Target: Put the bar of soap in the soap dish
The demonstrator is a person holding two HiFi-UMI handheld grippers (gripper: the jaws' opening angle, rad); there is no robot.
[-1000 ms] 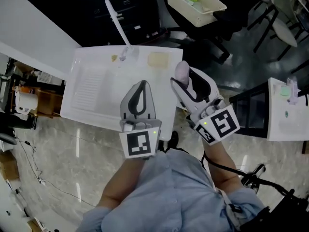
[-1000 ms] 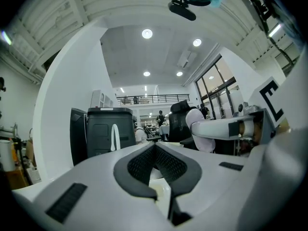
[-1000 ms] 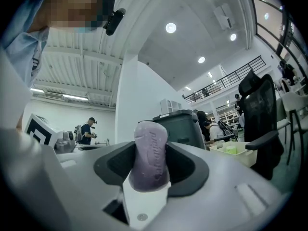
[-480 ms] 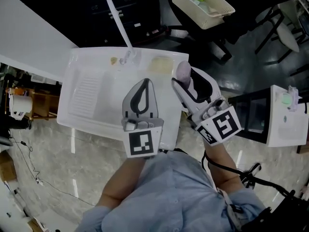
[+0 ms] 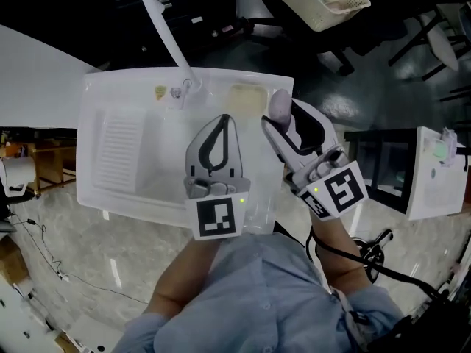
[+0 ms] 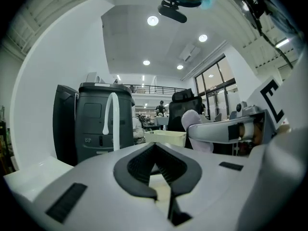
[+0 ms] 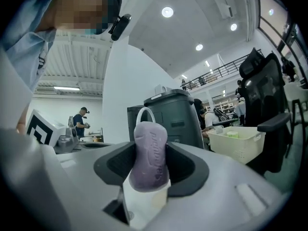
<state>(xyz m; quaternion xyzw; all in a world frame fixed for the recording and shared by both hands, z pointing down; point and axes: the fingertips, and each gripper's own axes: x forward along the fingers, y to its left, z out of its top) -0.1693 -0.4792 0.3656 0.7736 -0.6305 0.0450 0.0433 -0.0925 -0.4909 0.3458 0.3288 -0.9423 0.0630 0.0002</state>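
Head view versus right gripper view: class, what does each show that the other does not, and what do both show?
Head view only: the pale soap dish on the sink's far rim. Right gripper view only: raised lettering on the soap, and a person standing far off. Both: the purple soap gripped in the right claw, and the cream basket.
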